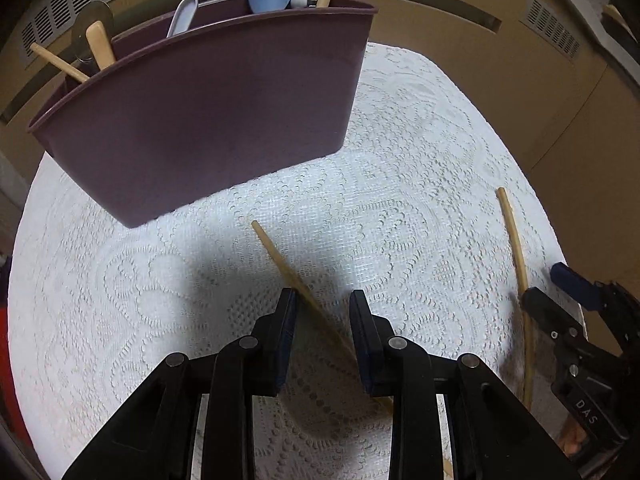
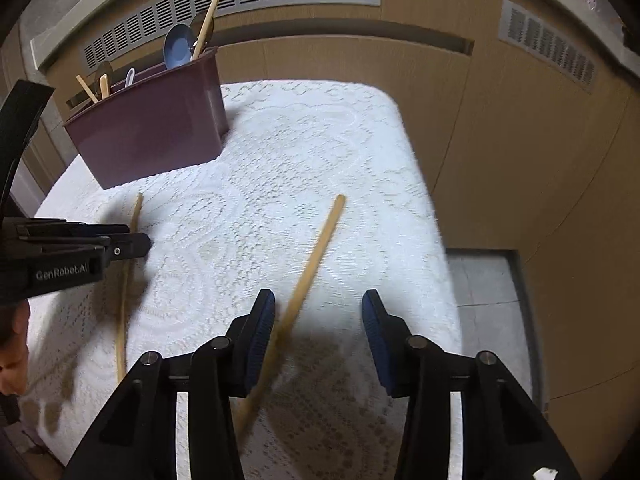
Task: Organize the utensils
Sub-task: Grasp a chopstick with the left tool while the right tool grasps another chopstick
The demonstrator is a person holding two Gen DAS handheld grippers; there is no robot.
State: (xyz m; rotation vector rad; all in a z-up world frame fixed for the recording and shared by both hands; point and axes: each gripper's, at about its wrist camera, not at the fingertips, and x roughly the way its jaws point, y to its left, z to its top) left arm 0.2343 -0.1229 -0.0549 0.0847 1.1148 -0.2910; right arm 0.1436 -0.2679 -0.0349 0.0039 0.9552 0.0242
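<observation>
Left gripper (image 1: 323,300) spread astride wooden chopstick (image 1: 280,258) — thin, stiff, light, likely slippery; pinch mid-shaft. Right gripper (image 2: 319,304) spread too.

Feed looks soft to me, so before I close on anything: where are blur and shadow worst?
Right wrist: chopstick between the open jaws is motion-smeared near the gripper, and the tablecloth edge is blurred too. Left wrist: sharper; dark shadow falls left of the chopstick; purple holder bowed by fisheye.
</observation>
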